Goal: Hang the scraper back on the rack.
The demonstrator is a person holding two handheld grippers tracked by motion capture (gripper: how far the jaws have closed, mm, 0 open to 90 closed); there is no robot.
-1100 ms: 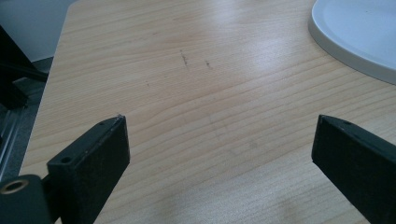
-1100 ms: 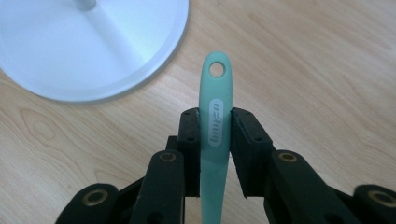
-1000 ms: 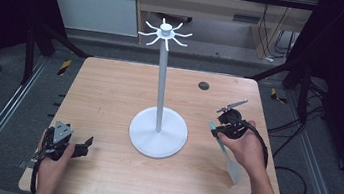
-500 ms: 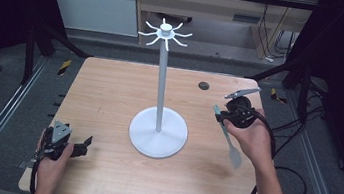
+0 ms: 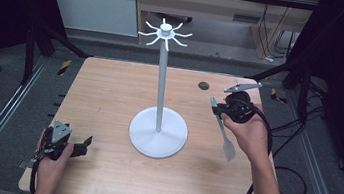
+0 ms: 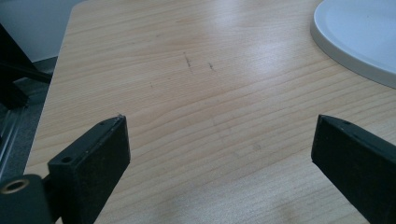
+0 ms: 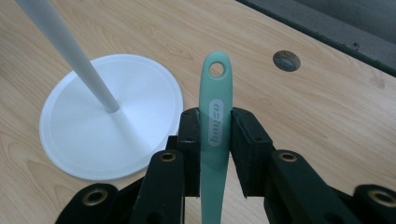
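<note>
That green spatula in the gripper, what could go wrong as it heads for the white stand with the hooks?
1. The right gripper pinches the spatula only at its narrow handle, with the long blade end hanging free, so it could swivel or slip.
2. The hanging hole is small and the hooks are thin, so it may miss them.
3. The stand is a tall pole on a round base; a bump could rock it.
</note>
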